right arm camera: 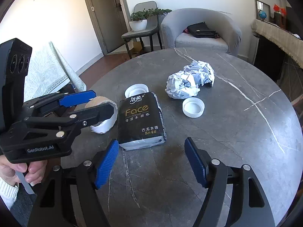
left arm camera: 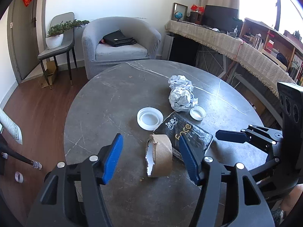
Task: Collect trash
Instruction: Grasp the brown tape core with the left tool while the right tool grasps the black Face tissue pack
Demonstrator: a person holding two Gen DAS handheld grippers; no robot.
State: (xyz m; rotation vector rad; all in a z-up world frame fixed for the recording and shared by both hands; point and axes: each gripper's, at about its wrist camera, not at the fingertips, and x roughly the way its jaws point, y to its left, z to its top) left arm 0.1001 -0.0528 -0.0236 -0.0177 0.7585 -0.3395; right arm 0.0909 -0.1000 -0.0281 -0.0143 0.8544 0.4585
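Approach step, nothing collected yet. The left claw (left arm camera: pixel 150 156) hangs released around the cardboard tape roll (left arm camera: pixel 160 155), which stands between its jaws untouched. The right claw (right arm camera: pixel 151 162), also released, has the tissue pack (right arm camera: pixel 142 118) just ahead. Next, likely lower and clench.

Grey armchair (left arm camera: pixel 121 41) holding black bag (left arm camera: pixel 118 38), potted plant (left arm camera: pixel 55 34) on chair, globe (left arm camera: pixel 178 16), monitor (left arm camera: pixel 220 16)

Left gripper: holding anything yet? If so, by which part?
Nothing held. The left gripper is open, its fingers either side of the cardboard tape roll without pressing on it. The right gripper is open too, over bare table.
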